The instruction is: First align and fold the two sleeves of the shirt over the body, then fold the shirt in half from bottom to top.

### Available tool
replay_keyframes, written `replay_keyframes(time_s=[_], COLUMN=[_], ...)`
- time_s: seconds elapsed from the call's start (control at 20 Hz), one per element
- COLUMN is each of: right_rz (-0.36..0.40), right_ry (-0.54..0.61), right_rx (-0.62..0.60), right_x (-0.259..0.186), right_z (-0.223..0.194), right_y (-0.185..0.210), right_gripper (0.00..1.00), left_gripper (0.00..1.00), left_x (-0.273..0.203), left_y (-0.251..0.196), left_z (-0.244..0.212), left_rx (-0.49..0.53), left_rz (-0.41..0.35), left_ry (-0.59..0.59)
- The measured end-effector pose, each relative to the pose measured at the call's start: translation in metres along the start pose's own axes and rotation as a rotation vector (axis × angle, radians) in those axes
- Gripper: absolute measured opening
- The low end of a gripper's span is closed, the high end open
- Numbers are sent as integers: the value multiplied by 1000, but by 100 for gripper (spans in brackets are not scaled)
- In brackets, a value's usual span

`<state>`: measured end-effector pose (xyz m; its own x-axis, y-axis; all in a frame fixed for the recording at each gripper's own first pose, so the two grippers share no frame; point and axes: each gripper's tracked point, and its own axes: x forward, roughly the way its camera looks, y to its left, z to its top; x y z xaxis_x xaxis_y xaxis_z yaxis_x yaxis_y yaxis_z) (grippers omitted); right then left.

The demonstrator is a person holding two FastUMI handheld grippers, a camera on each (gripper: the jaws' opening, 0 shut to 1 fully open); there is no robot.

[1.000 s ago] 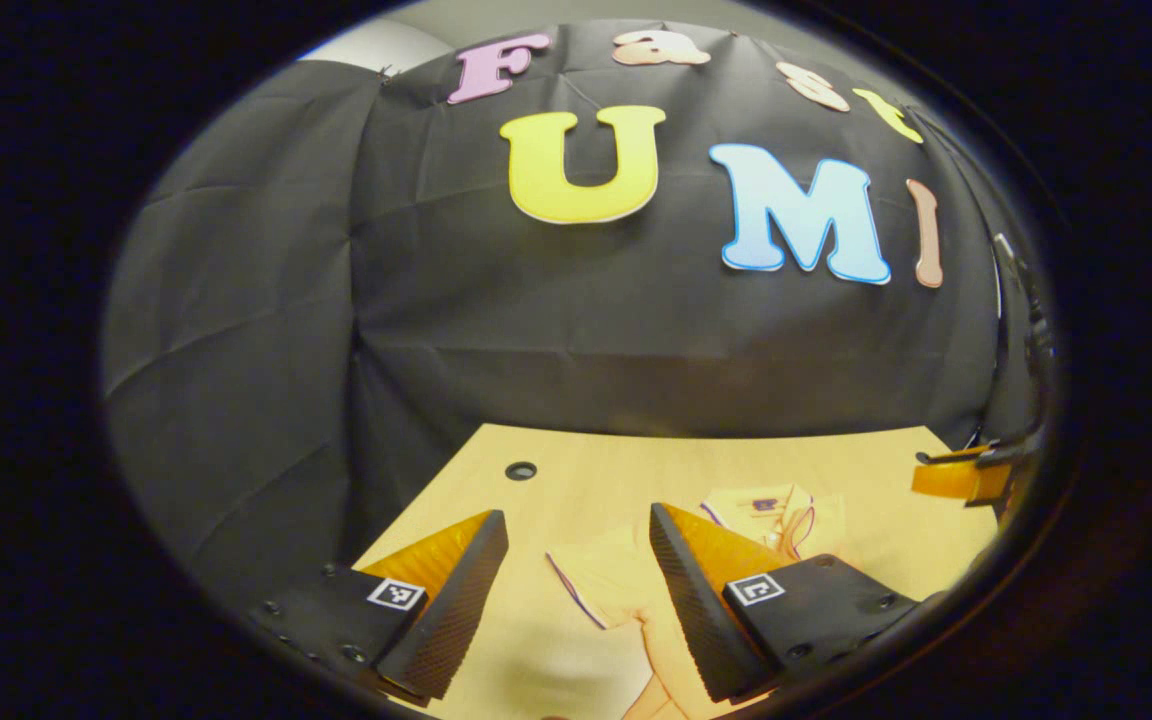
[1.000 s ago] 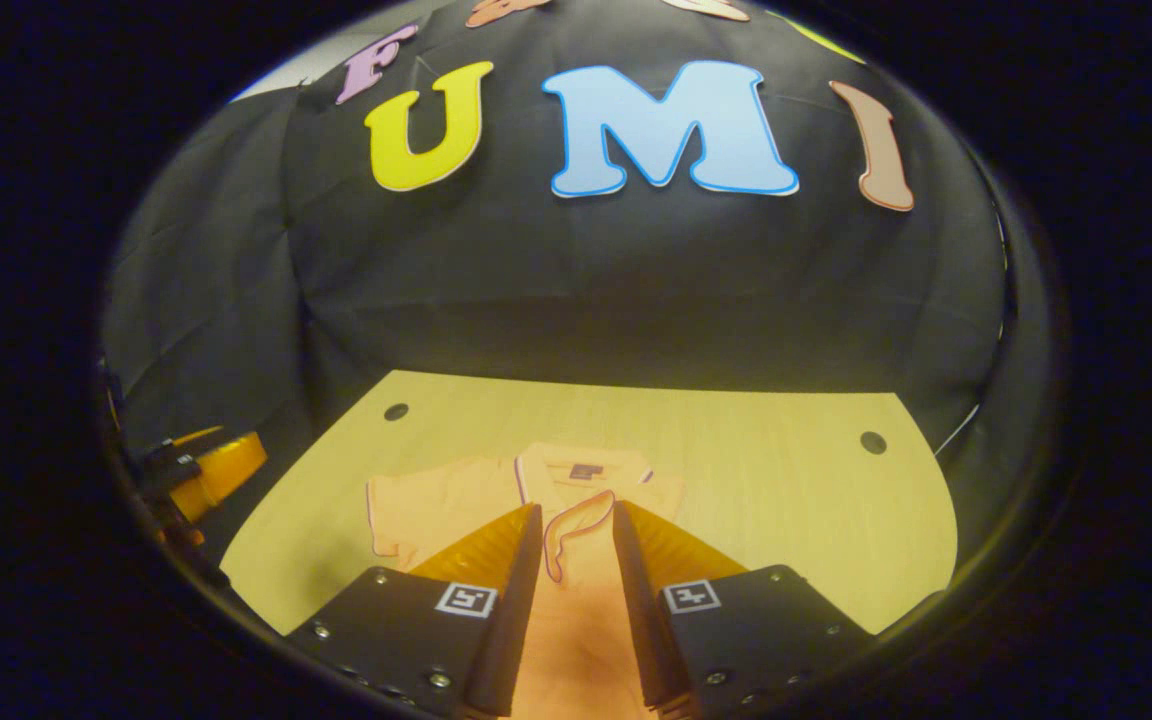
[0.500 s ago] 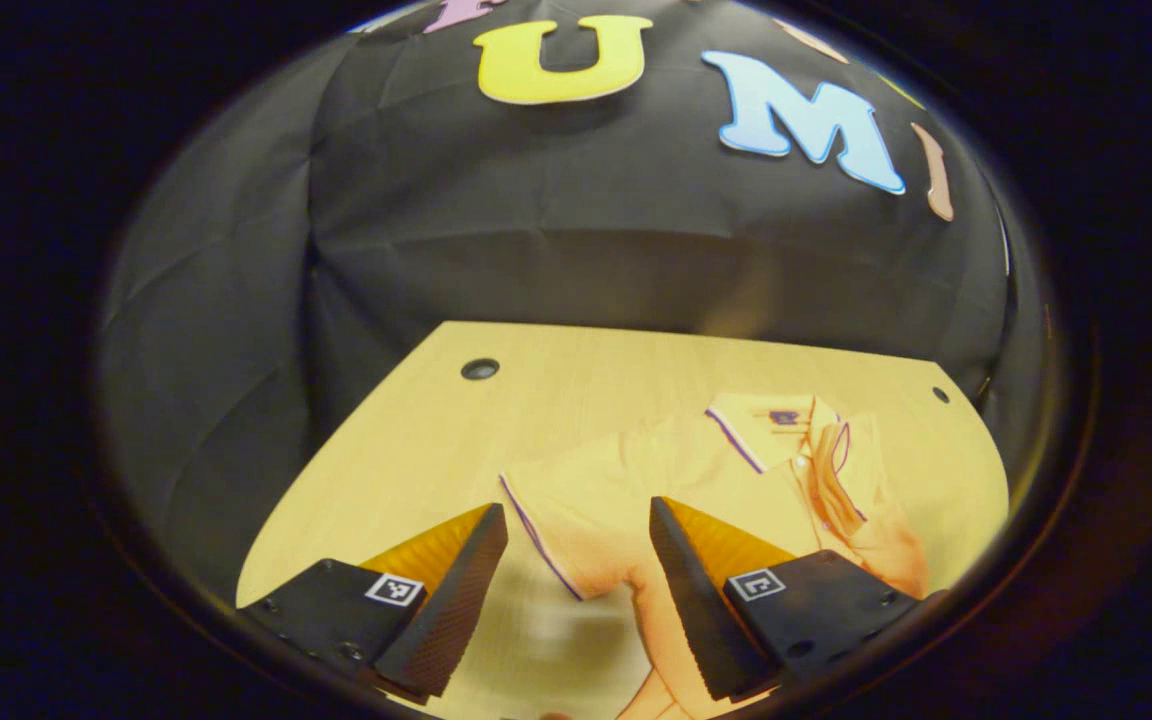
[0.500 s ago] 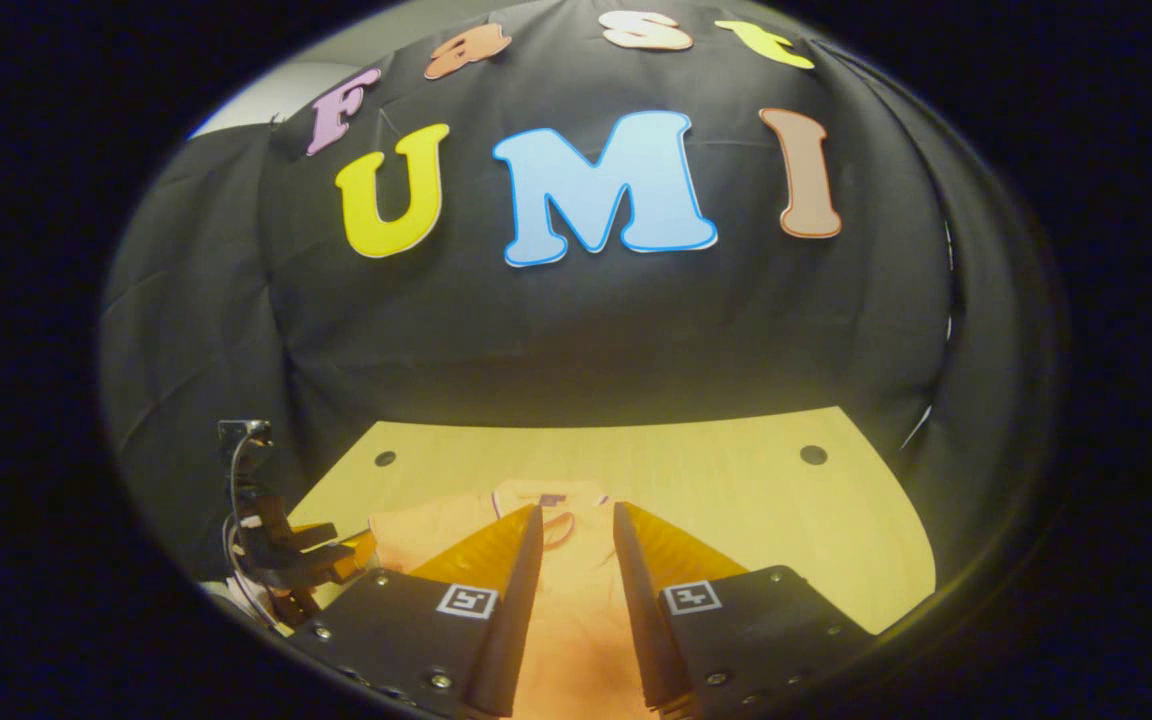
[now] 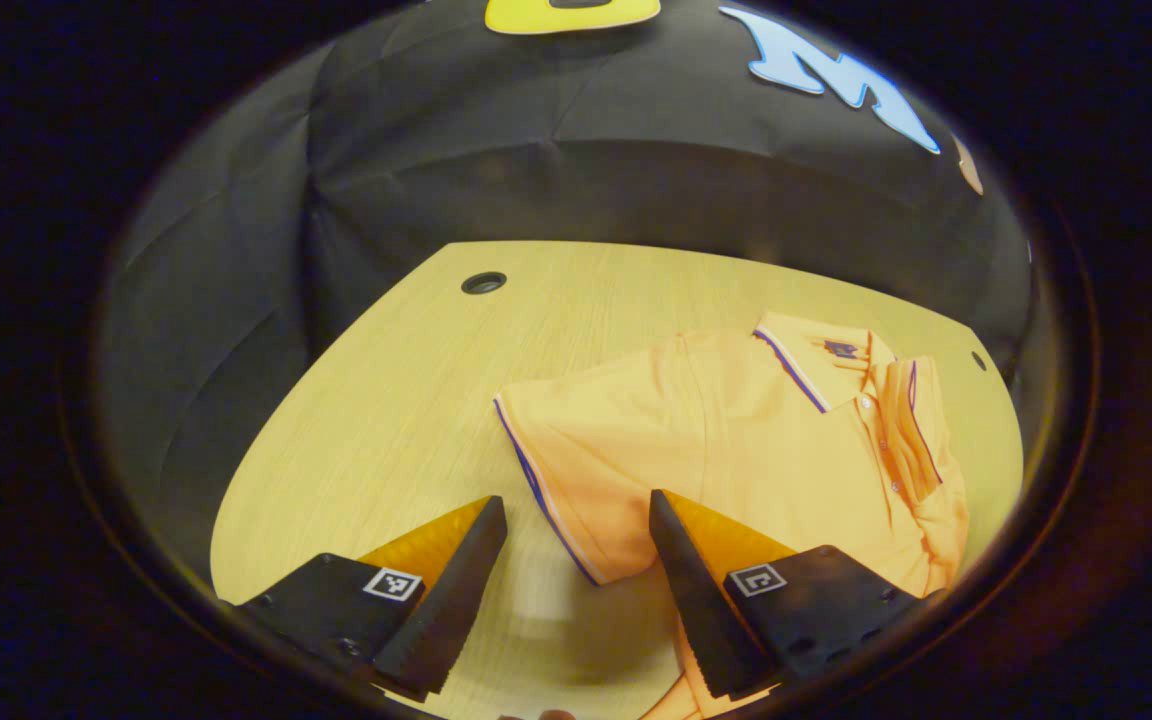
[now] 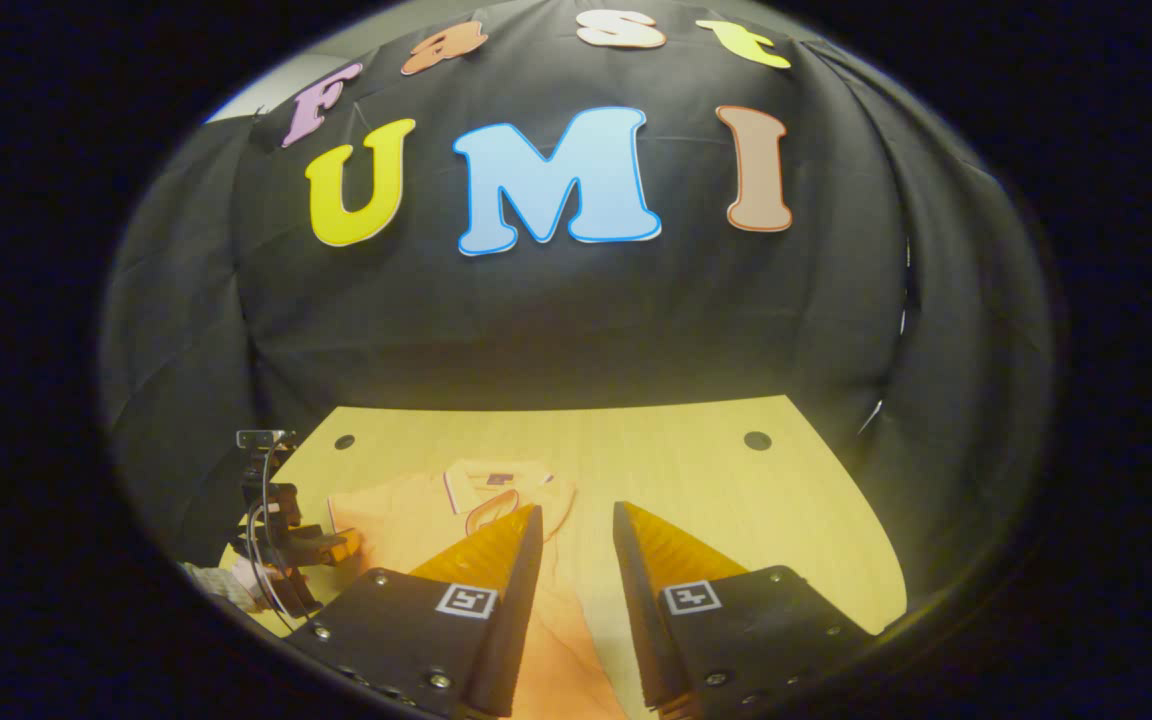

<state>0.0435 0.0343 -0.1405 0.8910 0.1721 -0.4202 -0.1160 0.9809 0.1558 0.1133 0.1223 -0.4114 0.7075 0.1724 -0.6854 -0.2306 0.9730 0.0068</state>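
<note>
An orange polo shirt (image 5: 736,440) with dark-trimmed collar (image 5: 816,360) lies flat on the wooden table (image 5: 386,400). One sleeve (image 5: 576,460) is spread out to the side; the other sleeve (image 5: 921,440) lies folded over the body. My left gripper (image 5: 571,520) is open, hovering just above the hem of the spread sleeve. My right gripper (image 6: 576,515) stands narrowly open with nothing between its fingers, above the shirt's (image 6: 416,500) lower part. The right gripper view also has the left gripper (image 6: 306,545) by the shirt's far sleeve, with a hand (image 6: 226,585) on it.
The table has small round holes near its back corners (image 5: 483,283) (image 6: 757,440). Black cloth walls close the booth behind and at the sides. Bare wood (image 6: 736,520) stretches to the right of the shirt.
My left gripper has tipped down and come closer over the spread sleeve. My right gripper has drawn back and to the right, off the folded sleeve. Both finger gaps are unchanged.
</note>
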Motion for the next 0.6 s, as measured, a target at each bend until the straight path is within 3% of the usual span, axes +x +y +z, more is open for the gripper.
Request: replay_keyframes(time_s=[0.35,0.4,0.5,0.55,0.6], right_rz=[-19,-18,-16,-17,-19], right_ry=[19,24,34,37,39], right_rx=[14,20,30,28,22], right_x=[0,0,0,0,-1], right_z=[-5,-7,-11,-12,-13], right_y=[-9,-9,-9,-9,-9], right_gripper=[46,46,46,44,46], left_gripper=[97,92,68,47,41], left_x=[6,8,9,11,11], left_y=[-2,-4,-9,-11,-10], left_z=[-10,-11,-9,-8,-8], left_rx=[-30,-25,-23,-31,-33], left_rz=[17,11,7,6,8], left_ry=[12,15,10,8,8])
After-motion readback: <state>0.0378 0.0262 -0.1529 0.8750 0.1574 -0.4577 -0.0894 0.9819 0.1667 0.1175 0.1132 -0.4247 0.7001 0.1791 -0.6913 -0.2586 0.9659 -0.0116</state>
